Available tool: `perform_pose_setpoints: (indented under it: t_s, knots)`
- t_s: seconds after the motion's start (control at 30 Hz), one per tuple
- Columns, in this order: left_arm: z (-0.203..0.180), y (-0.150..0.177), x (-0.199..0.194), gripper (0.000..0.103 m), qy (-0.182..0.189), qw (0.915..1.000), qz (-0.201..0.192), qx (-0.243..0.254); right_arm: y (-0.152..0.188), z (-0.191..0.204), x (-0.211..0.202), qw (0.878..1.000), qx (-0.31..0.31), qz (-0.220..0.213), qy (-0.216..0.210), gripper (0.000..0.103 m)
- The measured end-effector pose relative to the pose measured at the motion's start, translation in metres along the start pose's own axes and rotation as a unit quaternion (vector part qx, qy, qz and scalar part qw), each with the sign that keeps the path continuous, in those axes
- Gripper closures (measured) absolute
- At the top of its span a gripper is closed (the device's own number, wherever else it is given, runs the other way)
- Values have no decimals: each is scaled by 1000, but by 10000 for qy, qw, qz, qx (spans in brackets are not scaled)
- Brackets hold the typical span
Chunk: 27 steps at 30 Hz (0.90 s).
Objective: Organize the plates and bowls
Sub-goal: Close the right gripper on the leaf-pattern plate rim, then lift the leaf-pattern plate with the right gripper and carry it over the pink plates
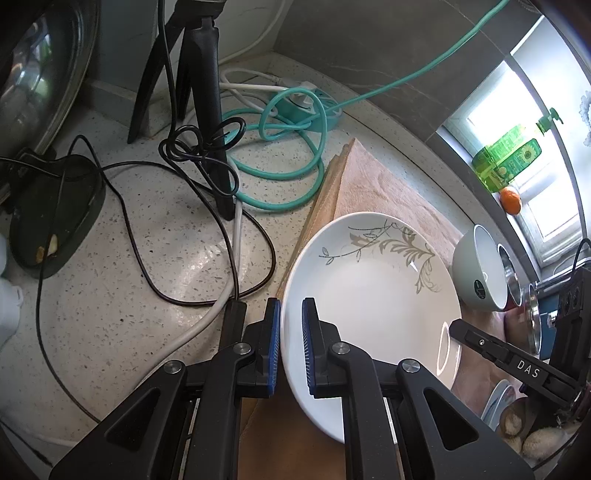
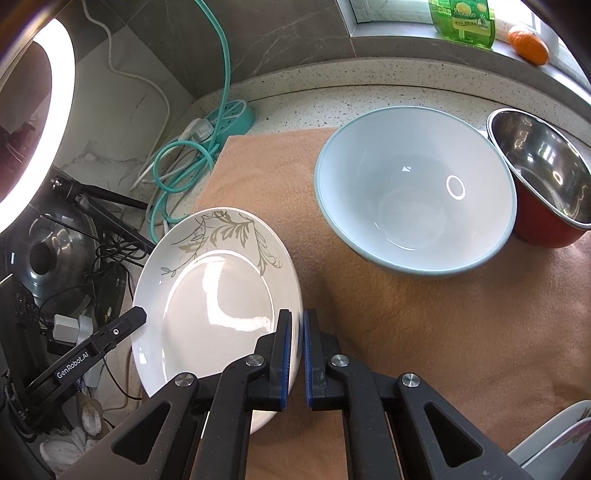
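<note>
A white plate (image 1: 369, 295) with a grey leaf pattern hangs tilted over the tan mat (image 2: 424, 332), held at two opposite sides of its rim. My left gripper (image 1: 291, 306) is shut on the plate's left rim, one blue pad on each face. On the plate's (image 2: 214, 295) right rim, my right gripper (image 2: 297, 317) is shut the same way. Behind the plate a pale blue bowl (image 2: 413, 199) stands upright on the mat, touching a steel bowl with a red outside (image 2: 546, 177). Part of another patterned plate (image 2: 554, 439) shows at the lower right.
Left of the mat the speckled counter (image 1: 129, 295) holds a coiled teal cable (image 1: 280, 162), a teal power strip (image 2: 232, 118), black and white cords and a black tripod (image 1: 207, 92). A ring light (image 2: 37, 110) glows at the left. A green bottle (image 2: 461, 18) and an orange (image 2: 528, 46) sit on the sill.
</note>
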<state>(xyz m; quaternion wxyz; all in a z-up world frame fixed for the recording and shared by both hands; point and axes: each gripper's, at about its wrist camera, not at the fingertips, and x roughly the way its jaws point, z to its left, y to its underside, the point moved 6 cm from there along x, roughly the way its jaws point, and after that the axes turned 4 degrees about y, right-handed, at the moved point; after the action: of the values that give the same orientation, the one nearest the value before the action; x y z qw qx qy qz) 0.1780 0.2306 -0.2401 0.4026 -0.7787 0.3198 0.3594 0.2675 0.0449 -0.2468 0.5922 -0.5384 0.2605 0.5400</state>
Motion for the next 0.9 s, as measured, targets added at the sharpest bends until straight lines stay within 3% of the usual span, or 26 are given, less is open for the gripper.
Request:
perform_pose_setpoints:
  t_s: [0.4,0.9]
  knots:
    - [-13,20,-14,93,115,9999,-42,-38,15,-9,-20,9999,39,-50,-94,97]
    - [-59,40,-40,93,394,9990,-130,194,35,-37,-74,9989,193,-359,-237,97]
